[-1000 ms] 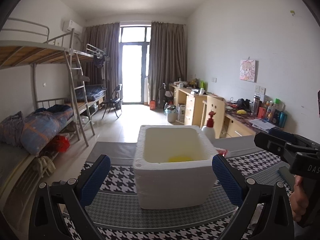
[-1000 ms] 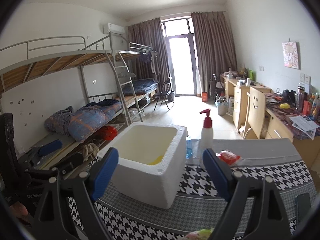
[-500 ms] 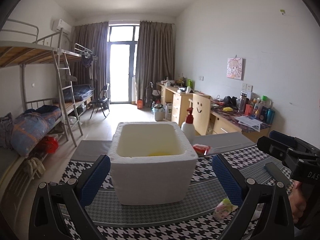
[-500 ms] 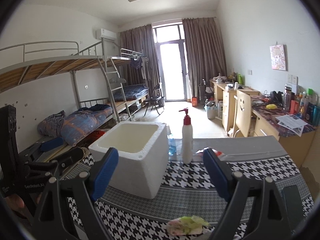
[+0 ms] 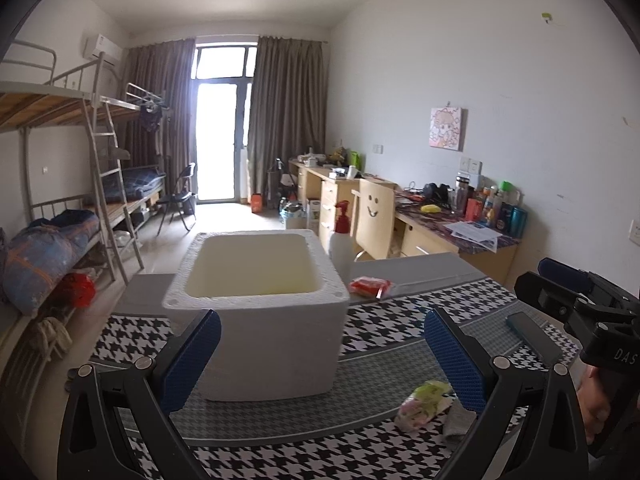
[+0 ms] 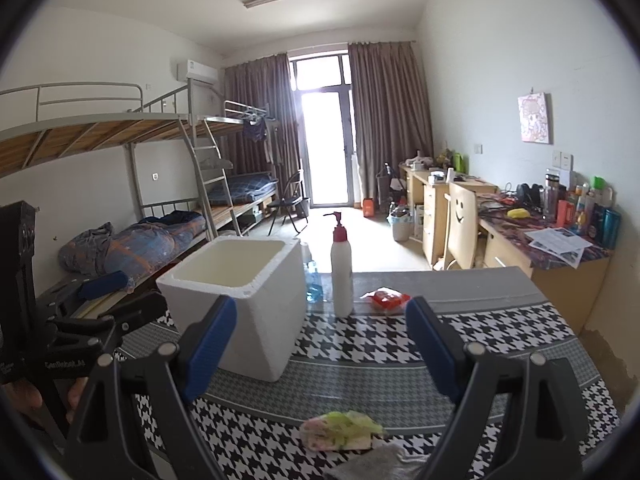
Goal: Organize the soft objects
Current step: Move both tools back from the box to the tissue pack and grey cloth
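A white foam box [image 5: 260,312] stands open on the houndstooth tablecloth [image 5: 400,320]; it also shows in the right wrist view [image 6: 240,304]. A soft green and pink bundle [image 5: 424,400] lies in front of it to the right, also in the right wrist view [image 6: 340,430], with a grey cloth [image 6: 372,462] beside it. My left gripper [image 5: 322,354] is open and empty, facing the box. My right gripper [image 6: 320,344] is open and empty above the bundle. The box's inside is hidden from here.
A white pump bottle with a red top [image 6: 342,272] and a red packet [image 6: 386,300] stand behind the box. A dark phone [image 5: 528,326] lies at the table's right. Bunk beds [image 5: 60,220] are left, desks [image 5: 440,224] right.
Both grippers have pulled back and away from the box. The box interior has dropped out of sight and the green and pink bundle has come into view in front.
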`<state>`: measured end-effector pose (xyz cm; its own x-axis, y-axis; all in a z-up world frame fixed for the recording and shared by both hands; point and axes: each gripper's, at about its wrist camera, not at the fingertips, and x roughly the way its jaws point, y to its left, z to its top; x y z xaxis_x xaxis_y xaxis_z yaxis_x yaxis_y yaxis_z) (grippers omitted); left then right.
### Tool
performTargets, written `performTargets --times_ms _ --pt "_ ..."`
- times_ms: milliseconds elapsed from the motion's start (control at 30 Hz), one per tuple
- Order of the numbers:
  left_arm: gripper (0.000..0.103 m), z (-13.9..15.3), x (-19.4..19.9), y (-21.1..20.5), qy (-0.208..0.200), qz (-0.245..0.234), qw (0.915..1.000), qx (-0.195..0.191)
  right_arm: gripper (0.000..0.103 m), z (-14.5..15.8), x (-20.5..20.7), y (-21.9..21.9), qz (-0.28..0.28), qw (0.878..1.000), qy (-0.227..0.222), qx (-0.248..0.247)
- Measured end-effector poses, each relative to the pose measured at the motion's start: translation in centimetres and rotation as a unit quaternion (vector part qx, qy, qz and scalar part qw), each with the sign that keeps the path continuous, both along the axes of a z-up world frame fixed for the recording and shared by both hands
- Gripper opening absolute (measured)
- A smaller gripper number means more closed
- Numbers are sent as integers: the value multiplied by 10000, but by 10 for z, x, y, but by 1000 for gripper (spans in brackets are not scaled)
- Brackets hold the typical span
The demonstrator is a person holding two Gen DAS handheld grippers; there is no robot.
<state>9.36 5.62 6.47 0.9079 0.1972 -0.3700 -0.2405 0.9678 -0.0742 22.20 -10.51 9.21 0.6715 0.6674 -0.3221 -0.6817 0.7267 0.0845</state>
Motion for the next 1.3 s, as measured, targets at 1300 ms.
performTargets --times_ms 1300 --pt "102 -43 14 -55 287 -710 9971 10 89 -53 -8 -61 -548 9972 490 -93"
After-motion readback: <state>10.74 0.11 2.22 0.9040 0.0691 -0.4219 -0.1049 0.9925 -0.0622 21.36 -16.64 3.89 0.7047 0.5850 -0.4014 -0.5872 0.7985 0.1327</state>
